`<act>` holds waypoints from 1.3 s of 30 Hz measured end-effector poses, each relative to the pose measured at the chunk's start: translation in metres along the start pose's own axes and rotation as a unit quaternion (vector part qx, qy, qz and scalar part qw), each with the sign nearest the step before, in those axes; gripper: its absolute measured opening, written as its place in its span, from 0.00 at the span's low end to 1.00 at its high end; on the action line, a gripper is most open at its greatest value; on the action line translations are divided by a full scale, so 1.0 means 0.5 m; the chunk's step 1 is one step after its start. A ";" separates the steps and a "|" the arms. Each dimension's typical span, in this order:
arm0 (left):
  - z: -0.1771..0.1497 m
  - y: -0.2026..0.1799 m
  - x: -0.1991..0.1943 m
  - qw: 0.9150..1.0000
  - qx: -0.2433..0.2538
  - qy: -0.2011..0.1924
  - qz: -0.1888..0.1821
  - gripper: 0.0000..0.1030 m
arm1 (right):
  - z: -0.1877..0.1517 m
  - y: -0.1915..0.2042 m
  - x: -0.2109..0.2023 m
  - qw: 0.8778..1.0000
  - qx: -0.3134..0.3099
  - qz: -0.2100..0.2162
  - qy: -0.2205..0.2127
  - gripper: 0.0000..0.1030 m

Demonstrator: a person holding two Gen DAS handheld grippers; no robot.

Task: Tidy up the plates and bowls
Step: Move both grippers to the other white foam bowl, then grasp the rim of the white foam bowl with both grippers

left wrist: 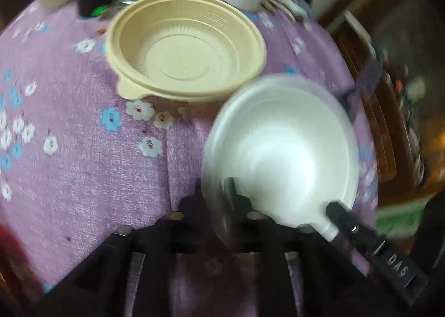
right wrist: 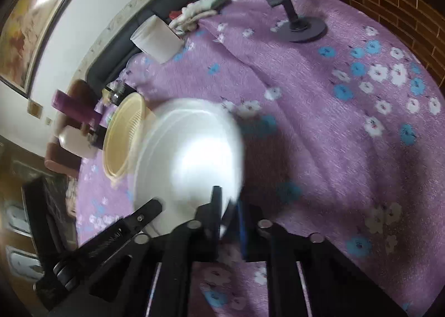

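Over the purple flowered desk (left wrist: 69, 172) you held the white bowl (left wrist: 281, 150) with both claws at once — your left claw (left wrist: 215, 197) pinched on its near rim, your right claw (right wrist: 222, 205) clamped on the rim from the other side, each narrowed onto the thin edge. That bowl looked lifted and blurred, mouth up. Ahead of the left claw and slightly to its left sat the beige bowl (left wrist: 186, 50), resting on the cloth, empty and upright, its edge just beside the white one. From the right wrist view it lay beyond the white bowl's far left rim. Nesting would likely mean carrying forward-left — the left hand seemed better lined up.
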State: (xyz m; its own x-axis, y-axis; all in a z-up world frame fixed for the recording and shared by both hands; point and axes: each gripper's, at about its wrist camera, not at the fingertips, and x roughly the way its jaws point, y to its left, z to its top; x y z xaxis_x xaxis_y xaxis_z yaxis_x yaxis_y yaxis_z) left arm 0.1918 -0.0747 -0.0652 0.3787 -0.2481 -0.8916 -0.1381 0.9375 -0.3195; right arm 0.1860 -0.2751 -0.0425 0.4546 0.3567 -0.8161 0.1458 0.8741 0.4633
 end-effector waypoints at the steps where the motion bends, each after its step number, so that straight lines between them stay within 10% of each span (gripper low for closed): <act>1: -0.008 0.002 -0.006 1.000 0.000 -0.003 -0.006 0.09 | -0.008 -0.003 -0.005 1.000 0.000 -0.002 -0.006 0.06; 39: -0.176 0.036 -0.139 0.993 0.084 -0.077 0.008 0.09 | -0.222 0.011 -0.129 0.997 -0.030 0.009 -0.065 0.07</act>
State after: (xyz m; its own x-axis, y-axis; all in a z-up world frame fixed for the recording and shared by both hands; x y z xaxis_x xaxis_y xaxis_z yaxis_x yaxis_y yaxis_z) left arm 0.0824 -0.0622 -0.0374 0.5147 -0.2052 -0.8325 0.0044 0.9716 -0.2367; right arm 0.0600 -0.2569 -0.0256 0.5673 0.3310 -0.7540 0.0852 0.8872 0.4535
